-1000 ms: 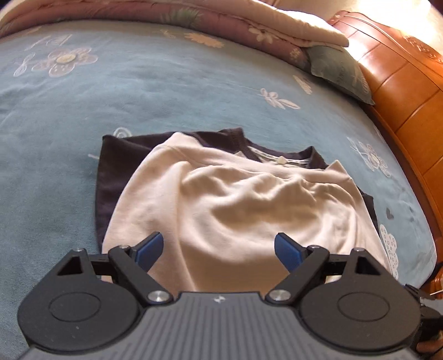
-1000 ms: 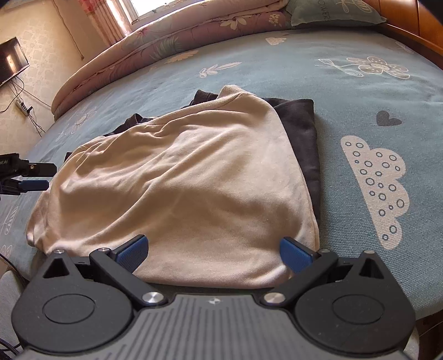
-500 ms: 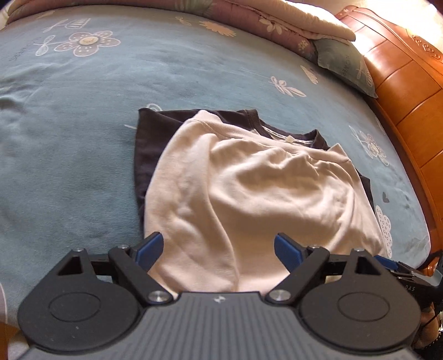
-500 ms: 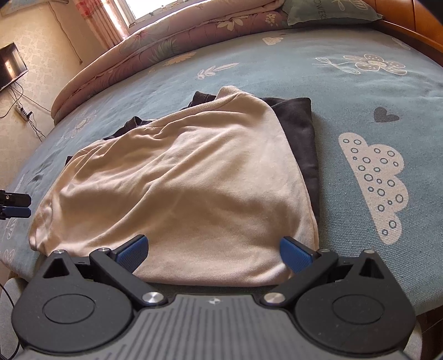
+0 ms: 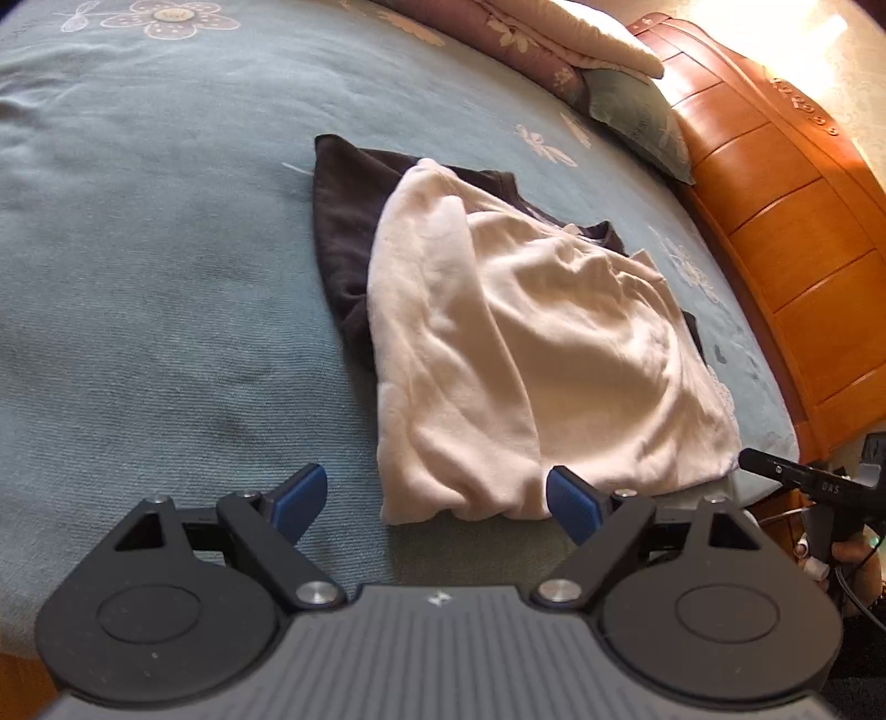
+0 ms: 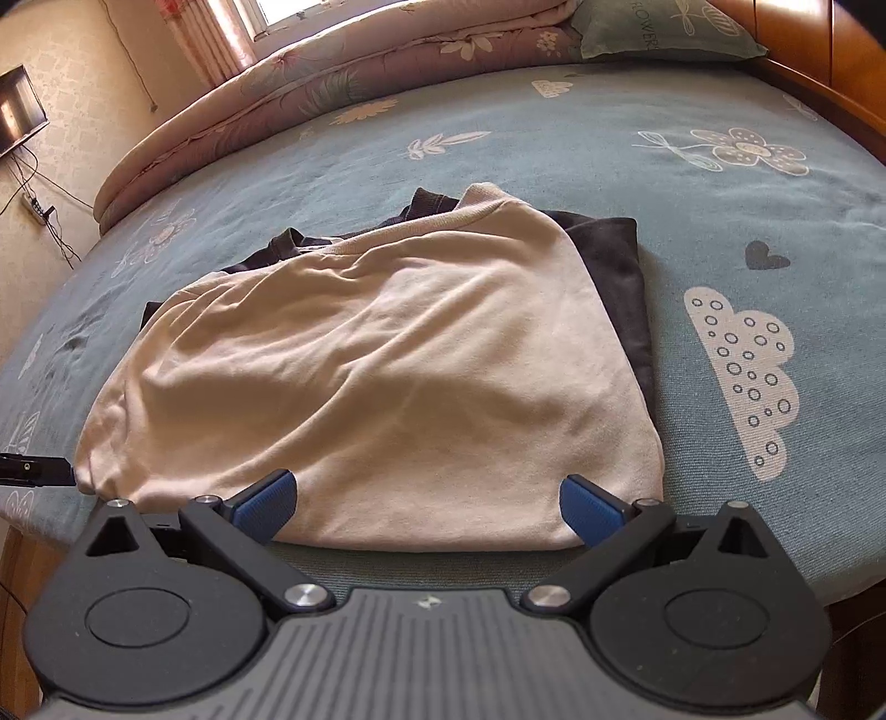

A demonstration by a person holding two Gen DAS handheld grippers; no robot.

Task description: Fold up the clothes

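Note:
A cream sweatshirt (image 5: 531, 354) (image 6: 376, 376) lies rumpled on top of a folded dark garment (image 5: 343, 232) (image 6: 614, 260) on the teal bed. My left gripper (image 5: 437, 501) hangs open just short of the sweatshirt's near left corner, nothing between its blue pads. My right gripper (image 6: 426, 507) is open too, poised over the sweatshirt's near hem without touching it. The right gripper's black tip (image 5: 797, 479) shows at the right edge of the left wrist view. The left gripper's tip (image 6: 33, 471) shows at the left edge of the right wrist view.
The teal bedspread (image 5: 138, 277) (image 6: 720, 221) with flower and cloud prints spreads all around. A rolled quilt (image 6: 332, 83) and a green pillow (image 5: 637, 116) (image 6: 659, 27) lie at the far side. A wooden headboard (image 5: 786, 221) runs along the right.
The left gripper has swung left and turned, so the clothes now lie to the right of its view. The right gripper rose slightly. Both stay open; the clothes have not moved.

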